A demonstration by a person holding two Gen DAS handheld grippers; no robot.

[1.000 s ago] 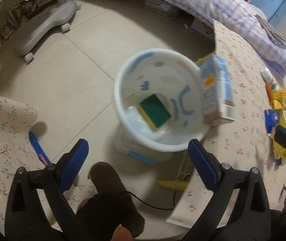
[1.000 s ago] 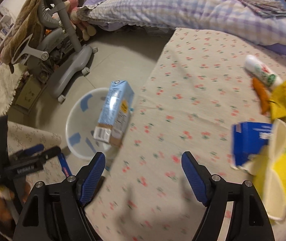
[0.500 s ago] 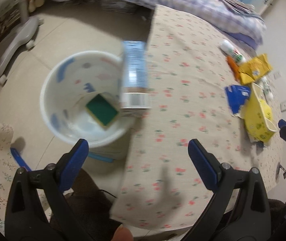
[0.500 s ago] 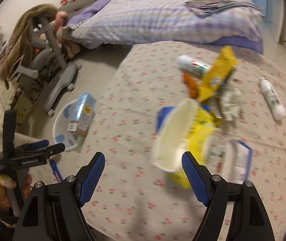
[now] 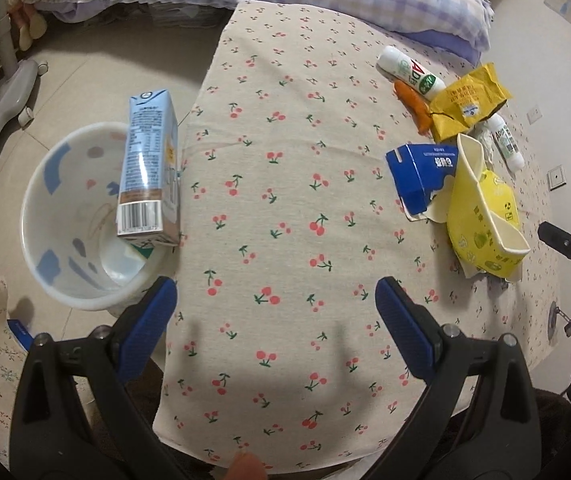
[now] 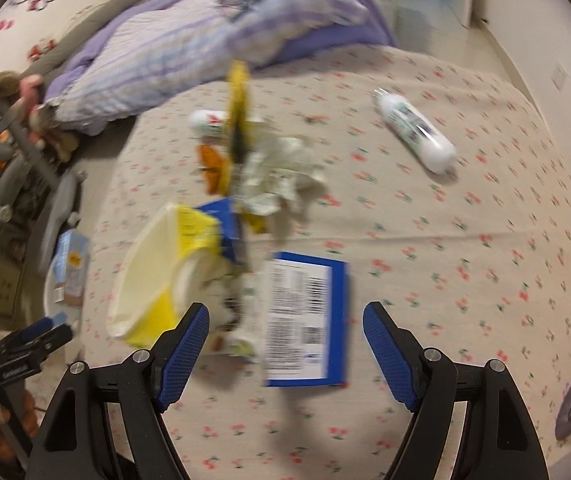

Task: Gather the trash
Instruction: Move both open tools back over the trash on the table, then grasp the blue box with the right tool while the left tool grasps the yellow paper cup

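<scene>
A cherry-print cloth covers the counter [image 5: 285, 208]. On it lie a yellow paper cup [image 5: 485, 224], a blue box [image 5: 417, 176], a yellow wrapper [image 5: 469, 104], an orange scrap [image 5: 413, 108] and two white bottles [image 5: 409, 72] [image 6: 417, 136]. A flat blue carton [image 6: 305, 320] lies near them.

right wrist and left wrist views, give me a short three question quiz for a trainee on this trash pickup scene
1. True or false: the right gripper is clamped on the flat blue cardboard box with a barcode label.
2. Where is the tall light blue drink carton?
A. lying flat on the cherry-print tablecloth
B. propped in the white plastic bin with blue patches, leaning on its rim
C. held in the left gripper
3. Fill in: the crushed yellow paper tub lies against an open dark ____ carton.

Key
1. False; its jaws stand open above the box.
2. B
3. blue
</scene>
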